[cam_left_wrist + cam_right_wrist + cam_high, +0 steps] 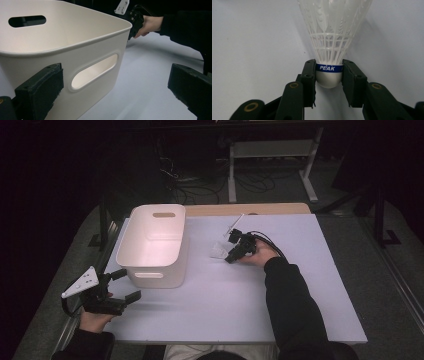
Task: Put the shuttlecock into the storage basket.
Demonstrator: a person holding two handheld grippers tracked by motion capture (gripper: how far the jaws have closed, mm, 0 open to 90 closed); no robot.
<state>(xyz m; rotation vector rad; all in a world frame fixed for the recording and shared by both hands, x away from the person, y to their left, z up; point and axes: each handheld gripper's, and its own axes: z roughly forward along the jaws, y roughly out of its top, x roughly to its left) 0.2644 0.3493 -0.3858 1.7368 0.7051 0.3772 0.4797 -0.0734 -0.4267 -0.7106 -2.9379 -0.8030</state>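
Note:
A white plastic shuttlecock with a blue "PEAK" band lies on the pale table, skirt pointing away from my right gripper. Both pads press the sides of its round cork, so the gripper is shut on it. From above, the shuttlecock rests right of the bin, with the right gripper low over the table behind it. My left gripper is held open at the table's front left corner, nothing between its jaws. It faces the near wall of the white bin from close by, without touching it.
The white handled bin stands left of centre and looks to hold nothing. The pale table top has a wooden strip at its back edge. Cables and a white frame lie on the dark floor beyond.

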